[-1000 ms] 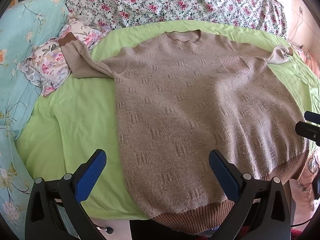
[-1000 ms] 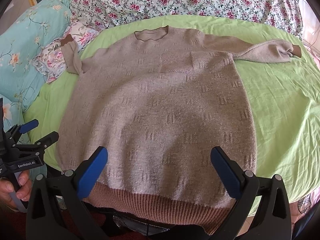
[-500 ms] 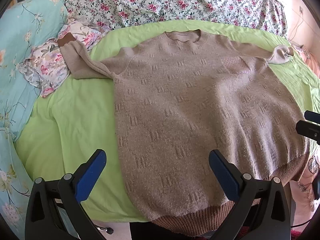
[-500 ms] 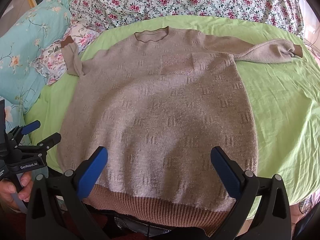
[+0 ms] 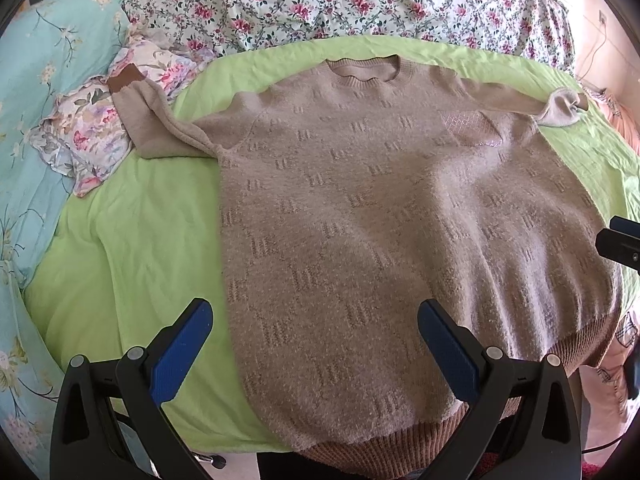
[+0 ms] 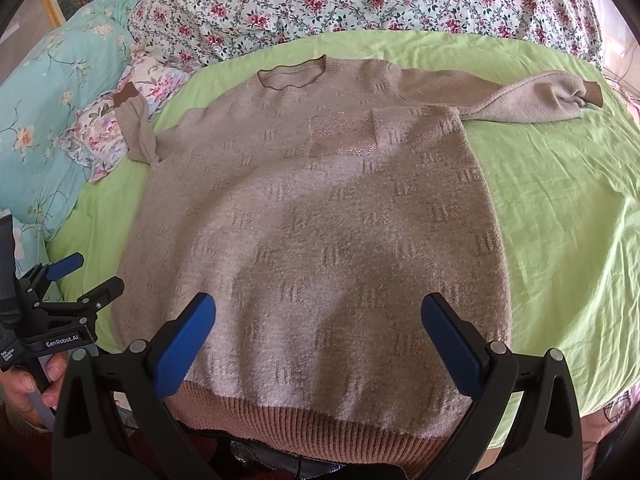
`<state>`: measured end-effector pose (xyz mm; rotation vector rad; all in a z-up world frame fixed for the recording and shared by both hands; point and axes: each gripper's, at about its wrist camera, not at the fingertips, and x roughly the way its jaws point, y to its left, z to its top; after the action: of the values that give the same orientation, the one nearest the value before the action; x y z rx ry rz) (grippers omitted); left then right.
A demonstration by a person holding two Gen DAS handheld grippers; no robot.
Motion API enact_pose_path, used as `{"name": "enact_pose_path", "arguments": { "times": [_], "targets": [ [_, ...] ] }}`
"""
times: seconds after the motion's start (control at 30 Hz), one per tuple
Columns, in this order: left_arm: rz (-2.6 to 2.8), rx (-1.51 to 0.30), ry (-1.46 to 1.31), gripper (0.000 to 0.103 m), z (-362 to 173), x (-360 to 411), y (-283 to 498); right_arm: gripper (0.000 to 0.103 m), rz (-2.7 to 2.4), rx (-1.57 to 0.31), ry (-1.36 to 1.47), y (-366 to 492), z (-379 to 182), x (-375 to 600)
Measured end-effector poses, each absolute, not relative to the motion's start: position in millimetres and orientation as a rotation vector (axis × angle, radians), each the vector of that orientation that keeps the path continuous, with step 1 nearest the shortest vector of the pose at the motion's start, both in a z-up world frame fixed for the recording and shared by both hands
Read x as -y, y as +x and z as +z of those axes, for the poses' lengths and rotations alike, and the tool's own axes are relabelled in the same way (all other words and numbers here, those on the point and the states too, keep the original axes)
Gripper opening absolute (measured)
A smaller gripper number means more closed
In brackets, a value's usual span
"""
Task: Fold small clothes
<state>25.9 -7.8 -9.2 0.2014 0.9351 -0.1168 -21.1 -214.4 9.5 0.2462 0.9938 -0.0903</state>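
- A bed (image 5: 132, 240) fills both views, covered by a lime-green sheet (image 6: 560, 208) with soft wrinkles.
- Along the head of the bed lies a white quilt with pink roses (image 5: 340, 0); a pale turquoise floral blanket (image 5: 44, 92) runs down the left side.
- A beige knitted sweater (image 5: 380, 220) lies flat and face up in the middle of the green sheet, neckline toward the head of the bed, its darker brown ribbed hem (image 6: 304, 420) at the near edge of the bed.
- One sleeve (image 6: 500, 98) stretches out sideways across the sheet on the right, ending in a brown cuff; the other sleeve (image 5: 156, 120) bends up at the left, with its brown cuff resting on a small flowered pillow (image 5: 84, 136).
- A shiny patch that looks like a chest pocket (image 6: 342, 136) sits below the neckline, though it may only be a decorative panel.
- The left gripper (image 5: 316, 350) hovers over the sweater's lower left side, its blue-padded fingers (image 5: 182, 346) spread wide apart and holding nothing.
- The right gripper (image 6: 320, 340) hovers above the hem, fingers (image 6: 450, 344) likewise wide apart and empty.
- In the right wrist view, the person's left hand (image 6: 28, 384) grips the other gripper's handle at the lower left.
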Motion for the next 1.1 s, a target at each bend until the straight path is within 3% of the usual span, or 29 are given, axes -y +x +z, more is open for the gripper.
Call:
{"name": "enact_pose_path", "arguments": {
  "times": [0.47,1.1],
  "targets": [
    [-0.107,-0.985,0.208,0.103,-21,11,59,0.102,-0.163,-0.987,0.371,-5,11,270],
    [-0.066,-0.954,0.167,0.103,-11,12,154,0.101,-0.667,-0.768,0.593,114,43,575]
  ]
}}
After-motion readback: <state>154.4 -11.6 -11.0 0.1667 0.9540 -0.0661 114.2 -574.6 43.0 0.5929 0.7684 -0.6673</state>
